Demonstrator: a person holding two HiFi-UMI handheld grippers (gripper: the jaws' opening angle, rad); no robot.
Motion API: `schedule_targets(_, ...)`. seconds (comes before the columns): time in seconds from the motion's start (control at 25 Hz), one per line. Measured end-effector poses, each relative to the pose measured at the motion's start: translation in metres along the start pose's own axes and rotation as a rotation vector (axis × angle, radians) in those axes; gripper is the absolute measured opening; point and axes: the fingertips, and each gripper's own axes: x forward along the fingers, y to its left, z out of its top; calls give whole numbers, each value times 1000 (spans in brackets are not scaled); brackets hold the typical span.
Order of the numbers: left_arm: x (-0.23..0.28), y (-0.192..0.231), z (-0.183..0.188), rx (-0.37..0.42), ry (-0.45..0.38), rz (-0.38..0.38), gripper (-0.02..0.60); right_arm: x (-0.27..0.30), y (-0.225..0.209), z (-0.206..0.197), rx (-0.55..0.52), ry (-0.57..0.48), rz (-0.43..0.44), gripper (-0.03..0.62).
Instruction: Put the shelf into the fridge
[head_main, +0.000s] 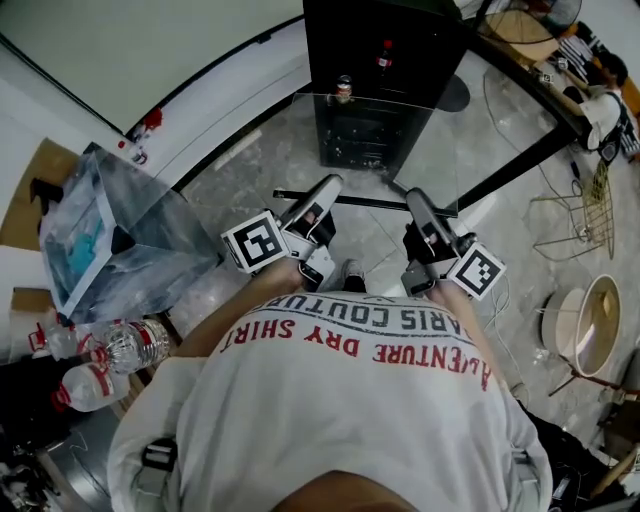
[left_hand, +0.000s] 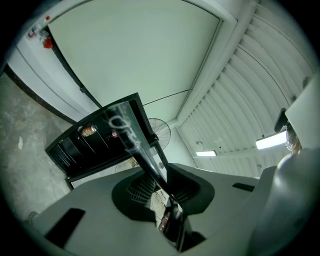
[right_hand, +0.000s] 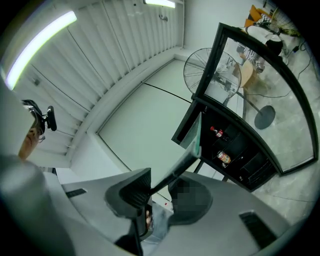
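I hold a clear glass shelf (head_main: 378, 160) flat in front of me, and through it the floor shows. My left gripper (head_main: 327, 187) is shut on its near left edge, my right gripper (head_main: 416, 199) on its near right edge. In the left gripper view the shelf (left_hand: 135, 145) runs edge-on out of the closed jaws (left_hand: 164, 194). In the right gripper view the shelf (right_hand: 186, 152) also leaves the jaws (right_hand: 156, 187) edge-on. The black fridge (head_main: 385, 75) stands open just beyond the shelf's far edge, with a bottle (head_main: 384, 55) and a can (head_main: 343, 90) inside. It also shows as the fridge (left_hand: 92, 142) and the fridge (right_hand: 242, 150).
A large plastic bag (head_main: 115, 235) and water bottles (head_main: 110, 350) lie at my left. A fan base (head_main: 455, 95), a wire frame (head_main: 580, 210) and a round tray (head_main: 590, 325) stand at the right. A person (head_main: 605, 90) sits at the far right.
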Motion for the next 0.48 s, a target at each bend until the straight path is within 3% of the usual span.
schedule_targets(0.48,102,36,36,-4,-16,48,78,55,-79,70,41,31,7,98)
